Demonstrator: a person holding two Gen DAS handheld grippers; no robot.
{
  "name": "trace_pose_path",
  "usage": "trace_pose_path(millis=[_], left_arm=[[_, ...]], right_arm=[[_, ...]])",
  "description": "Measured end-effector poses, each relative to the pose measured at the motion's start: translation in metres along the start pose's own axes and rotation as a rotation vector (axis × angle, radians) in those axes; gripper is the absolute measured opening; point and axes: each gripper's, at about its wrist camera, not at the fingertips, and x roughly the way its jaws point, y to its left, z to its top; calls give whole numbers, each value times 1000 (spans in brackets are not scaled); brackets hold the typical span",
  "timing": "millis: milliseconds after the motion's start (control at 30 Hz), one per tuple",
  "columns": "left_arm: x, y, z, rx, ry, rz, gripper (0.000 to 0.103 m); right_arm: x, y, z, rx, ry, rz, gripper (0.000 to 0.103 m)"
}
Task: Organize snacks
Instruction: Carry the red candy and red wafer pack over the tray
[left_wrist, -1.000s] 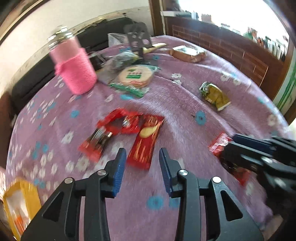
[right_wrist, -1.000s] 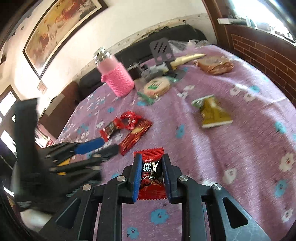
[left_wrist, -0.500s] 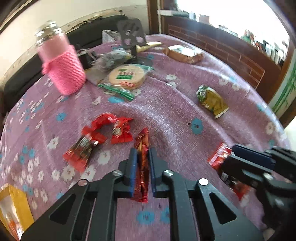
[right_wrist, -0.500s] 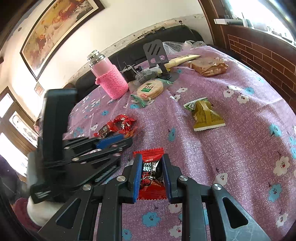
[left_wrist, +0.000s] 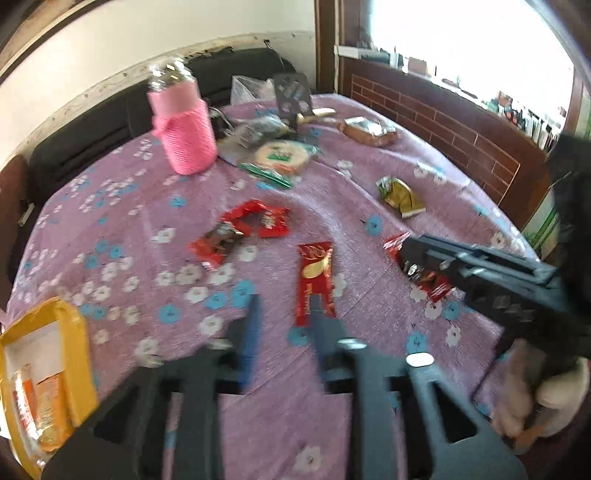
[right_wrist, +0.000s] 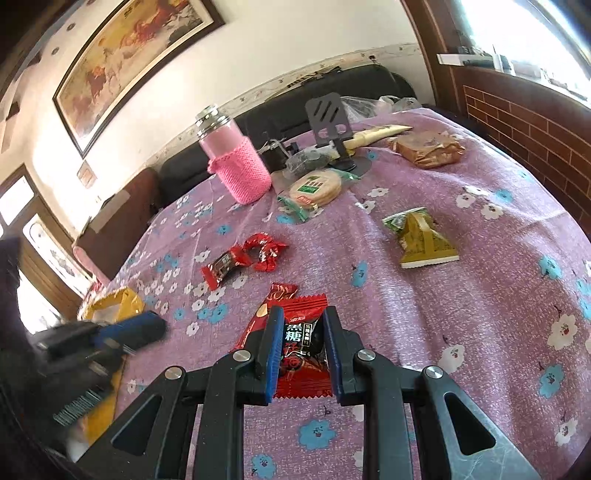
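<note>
Now | table (left_wrist: 369, 192): purple floral cloth, snacks scattered | left gripper (left_wrist: 282, 325): jaws opening, empty; the long red pack (left_wrist: 314, 280) it pinched a moment ago lies flat mid-table, long axis toward the far edge, released, likely repositioned | right gripper (right_wrist: 300, 350): clamped on red candy (right_wrist: 303, 354) near the front edge.

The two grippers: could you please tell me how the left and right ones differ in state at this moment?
The right gripper is shut on a red candy packet with black print, pads pressing its sides; the left gripper grips nothing, its jaws opening. A long red snack bar lies flat on the tablecloth just beyond the left gripper. The right gripper looks sharp, the left blurred. Both have black frames and blue pads.
</note>
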Motion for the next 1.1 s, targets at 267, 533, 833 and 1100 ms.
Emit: trace_pose_path(millis=[267,533,833,1100], left_arm=[[77,-34,18,115,65,43,38],[60,-22,9,28,67,-25,21],[-54,30,-31,-146,-67,-5,21],[-153,112,-98,-328,-187,128,21]], right_arm=[[-7,-18,9,57,-12,22,22],[-6,-12,8,40,-7,33,22],[-2,8,-1,-41,-5,39,23],[-7,63,-18,-146,20,99,22]])
